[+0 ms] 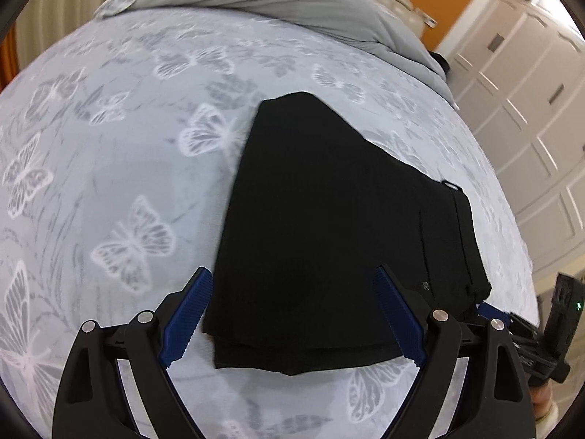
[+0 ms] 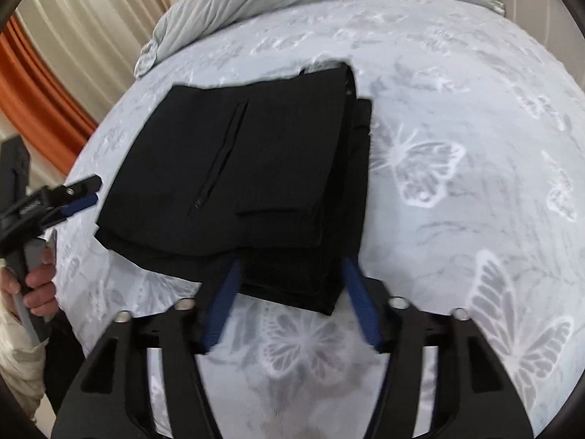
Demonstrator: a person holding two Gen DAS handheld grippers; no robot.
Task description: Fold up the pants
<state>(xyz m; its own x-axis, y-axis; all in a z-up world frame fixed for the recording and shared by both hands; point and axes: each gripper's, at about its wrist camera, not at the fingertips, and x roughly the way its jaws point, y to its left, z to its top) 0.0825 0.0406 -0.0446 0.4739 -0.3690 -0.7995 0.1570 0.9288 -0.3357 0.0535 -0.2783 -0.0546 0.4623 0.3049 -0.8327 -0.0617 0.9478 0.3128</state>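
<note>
Black pants point(image 1: 329, 226) folded into a stacked bundle, center frame, flat on the butterfly-print bedsheet point(image 1: 109, 183). Grey duvet point(image 1: 285, 3) bunched along the top edge; white wardrobe point(image 1: 530, 117) at right. Left gripper point(image 1: 292, 307) spread wide, low over the bundle's near edge. Right gripper point(image 2: 290, 296) spread, holding nothing, fingers astride the near corner.
</note>
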